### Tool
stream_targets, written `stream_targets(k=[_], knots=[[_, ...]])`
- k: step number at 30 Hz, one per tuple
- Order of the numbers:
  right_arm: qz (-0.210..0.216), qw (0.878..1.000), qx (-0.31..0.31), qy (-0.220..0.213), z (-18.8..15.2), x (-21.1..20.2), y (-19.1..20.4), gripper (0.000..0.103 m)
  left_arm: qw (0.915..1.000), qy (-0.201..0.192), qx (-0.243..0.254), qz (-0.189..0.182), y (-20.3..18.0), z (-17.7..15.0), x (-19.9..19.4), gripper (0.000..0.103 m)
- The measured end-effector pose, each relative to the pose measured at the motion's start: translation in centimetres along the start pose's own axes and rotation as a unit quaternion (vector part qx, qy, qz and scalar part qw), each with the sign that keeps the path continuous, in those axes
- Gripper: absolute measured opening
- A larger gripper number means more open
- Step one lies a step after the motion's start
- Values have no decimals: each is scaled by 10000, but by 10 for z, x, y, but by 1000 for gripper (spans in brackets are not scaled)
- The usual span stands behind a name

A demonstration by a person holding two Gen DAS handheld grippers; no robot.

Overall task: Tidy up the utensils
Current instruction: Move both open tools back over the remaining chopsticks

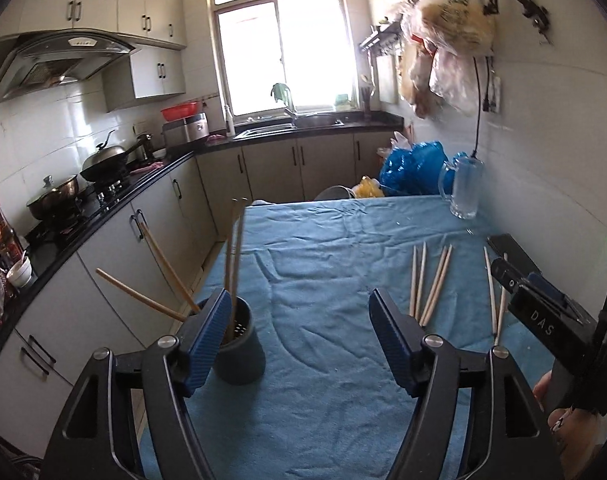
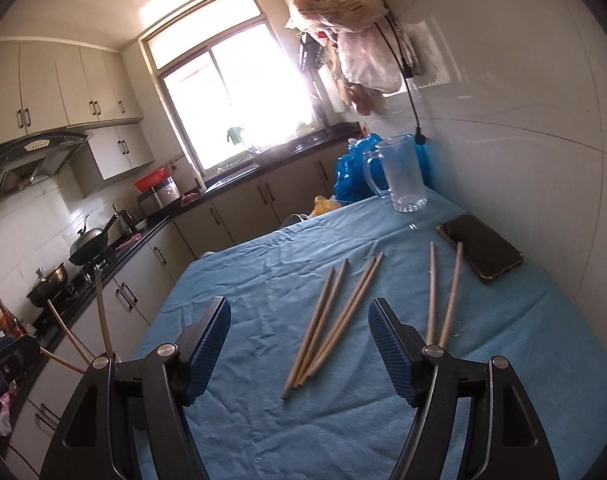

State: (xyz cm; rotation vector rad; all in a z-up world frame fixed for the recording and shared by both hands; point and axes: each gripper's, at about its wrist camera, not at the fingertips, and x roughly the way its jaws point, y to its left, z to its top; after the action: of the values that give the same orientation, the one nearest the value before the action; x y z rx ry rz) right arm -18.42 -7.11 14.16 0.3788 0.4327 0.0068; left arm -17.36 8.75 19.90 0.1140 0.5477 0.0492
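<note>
**Thin Chopsticks Waiting on the Blue Cloth**

Six wooden chopsticks lie loose on the surface, which has a blue cloth (image 2: 263,420) over it. Four of them lie close together in the middle (image 2: 331,320), with their near tips almost touching. Two more (image 2: 443,300) lie off to the right, near a black phone (image 2: 479,246). A clear glass mug (image 2: 403,176) stands at the far end by the wall.

At the left edge of the surface stands a dark round chopstick holder (image 1: 239,352). It already has some chopsticks (image 1: 233,264) in it. Two stand nearly straight up and two lean out to the left.

The left gripper (image 1: 299,344) has its jaws spread wide with nothing between them. It is just beside the holder. The right gripper (image 2: 299,344) also has its jaws wide and empty, and the group of four lies on the cloth ahead, between them.

I think these sticks are very light, stiff and smooth. They are thin, so they can roll or slip out of a squeeze. The soft, wrinkly cloth should let a jaw push down a little beside a stick. The best spot to grab looks like the middle of a stick, squeezing across it, so it does not tip. The holder looks light too, and a bump could knock it over the edge.
</note>
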Motion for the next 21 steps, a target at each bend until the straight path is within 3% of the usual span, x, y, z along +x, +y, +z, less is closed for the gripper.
stream_targets(k=[9,21], knots=[[-289,9994,185,82,0,-2,-35,78,9988,327,92,-346,-20,-1,21,70],[-953,9931,232,645,5,10,-115,78,9829,1352,0,-1250,-73,-1,130,70]])
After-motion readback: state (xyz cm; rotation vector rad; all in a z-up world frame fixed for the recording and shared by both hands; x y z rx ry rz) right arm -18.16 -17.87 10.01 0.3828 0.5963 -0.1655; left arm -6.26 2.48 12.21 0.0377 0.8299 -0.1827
